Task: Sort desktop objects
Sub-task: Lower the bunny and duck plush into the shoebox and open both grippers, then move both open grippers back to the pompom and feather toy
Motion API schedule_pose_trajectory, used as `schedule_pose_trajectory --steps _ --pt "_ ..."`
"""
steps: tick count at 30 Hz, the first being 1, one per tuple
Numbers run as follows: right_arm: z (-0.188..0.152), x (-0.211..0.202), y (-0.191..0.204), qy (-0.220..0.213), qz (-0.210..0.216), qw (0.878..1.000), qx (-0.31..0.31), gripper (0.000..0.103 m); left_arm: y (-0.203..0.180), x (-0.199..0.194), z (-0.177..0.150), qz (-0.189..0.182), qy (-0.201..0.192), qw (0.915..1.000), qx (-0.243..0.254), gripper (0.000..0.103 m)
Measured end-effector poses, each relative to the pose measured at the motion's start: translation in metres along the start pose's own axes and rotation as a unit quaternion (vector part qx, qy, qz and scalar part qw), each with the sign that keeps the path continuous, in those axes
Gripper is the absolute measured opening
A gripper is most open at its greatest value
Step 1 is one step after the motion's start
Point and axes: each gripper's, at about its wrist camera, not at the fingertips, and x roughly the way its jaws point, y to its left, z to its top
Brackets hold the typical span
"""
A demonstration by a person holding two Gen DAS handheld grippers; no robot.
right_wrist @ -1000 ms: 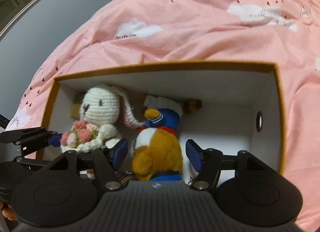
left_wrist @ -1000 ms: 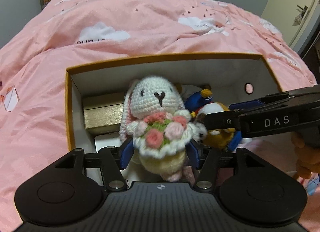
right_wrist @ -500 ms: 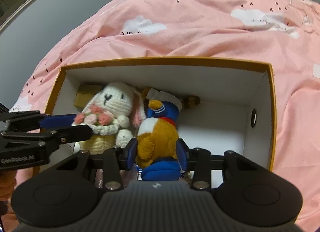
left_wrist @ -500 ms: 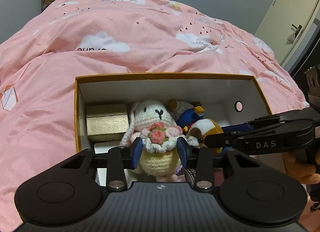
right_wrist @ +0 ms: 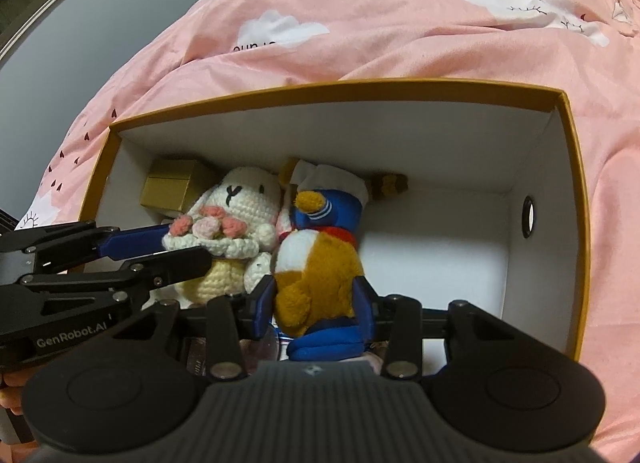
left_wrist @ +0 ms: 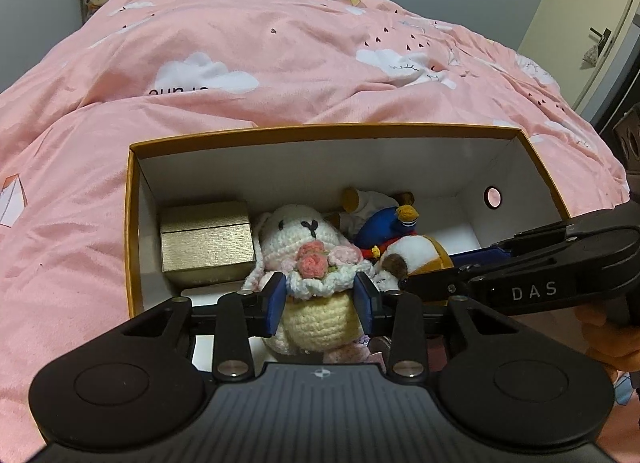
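Two grips at once: left gripper clamps bunny mid-frame, right gripper clamps duck, both likely lifting toys clear of box for sorting

Left gripper clamps the bunny; right gripper, beside it, clamps the duck.
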Motion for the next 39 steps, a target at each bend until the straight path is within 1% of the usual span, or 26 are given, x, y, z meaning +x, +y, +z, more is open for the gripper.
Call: schedule_pose_trajectory --steps 2,3,5,6,7,10,13,15,18,20,25,29,31,35,39 --pt "0.000 -0.003 0.003 -0.005 -0.007 1.000 -0.004 0.045 -0.003 -0.003 0.000 0.007 -0.002 1.0000 0.000 0.044" --pt "-0.002 -0.005 0.007 -0.011 -0.013 1.000 -0.011 0.047 -0.004 -0.004 0.000 0.011 -0.005 0.9999 -0.001 0.045" --pt "-0.005 -0.011 0.012 -0.025 -0.026 0.999 -0.026 0.048 -0.008 -0.009 -0.002 0.022 -0.013 0.9997 -0.002 0.045" --pt "-0.007 -0.015 0.016 -0.035 -0.033 0.998 -0.033 0.050 -0.011 -0.013 -0.003 0.028 -0.019 0.9994 -0.001 0.047" --pt "-0.009 -0.019 0.019 -0.041 -0.039 0.998 -0.038 0.056 -0.013 -0.017 -0.005 0.033 -0.026 0.9991 0.000 0.047" --pt "-0.016 -0.032 0.028 -0.061 -0.053 0.995 -0.059 0.060 -0.019 -0.033 -0.010 0.043 -0.054 0.9976 -0.006 0.049" --pt "-0.026 -0.048 0.041 -0.088 -0.074 0.990 -0.083 0.062 -0.025 -0.050 -0.015 0.056 -0.077 0.9954 -0.012 0.050" --pt "-0.034 -0.060 0.050 -0.109 -0.092 0.985 -0.101 0.064 -0.030 -0.061 -0.019 0.068 -0.090 0.9936 -0.010 0.052" --pt "-0.046 -0.077 0.059 -0.137 -0.110 0.978 -0.115 0.068 -0.037 -0.074 -0.025 0.076 -0.101 0.9919 -0.007 0.054" --pt "-0.052 -0.088 0.061 -0.152 -0.113 0.975 -0.114 0.069 -0.041 -0.084 -0.031 0.079 -0.105 0.9913 -0.010 0.055" --pt "-0.075 -0.118 0.069 -0.193 -0.106 0.970 -0.104 0.077 -0.051 -0.107 -0.045 0.068 -0.115 0.9907 -0.028 0.057" --pt "-0.097 -0.135 0.076 -0.210 -0.105 0.966 -0.103 0.080 -0.060 -0.121 -0.057 0.068 -0.120 0.9900 -0.028 0.058" --pt "-0.108 -0.142 0.077 -0.220 -0.106 0.964 -0.102 0.083 -0.063 -0.128 -0.063 0.066 -0.126 0.9894 -0.030 0.060" --pt "-0.131 -0.153 0.081 -0.244 -0.116 0.958 -0.090 0.085 -0.070 -0.138 -0.077 0.062 -0.139 0.9880 -0.028 0.061" --pt "-0.152 -0.159 0.084 -0.262 -0.137 0.951 -0.093 0.086 -0.078 -0.142 -0.089 0.052 -0.134 0.9895 -0.011 0.061"
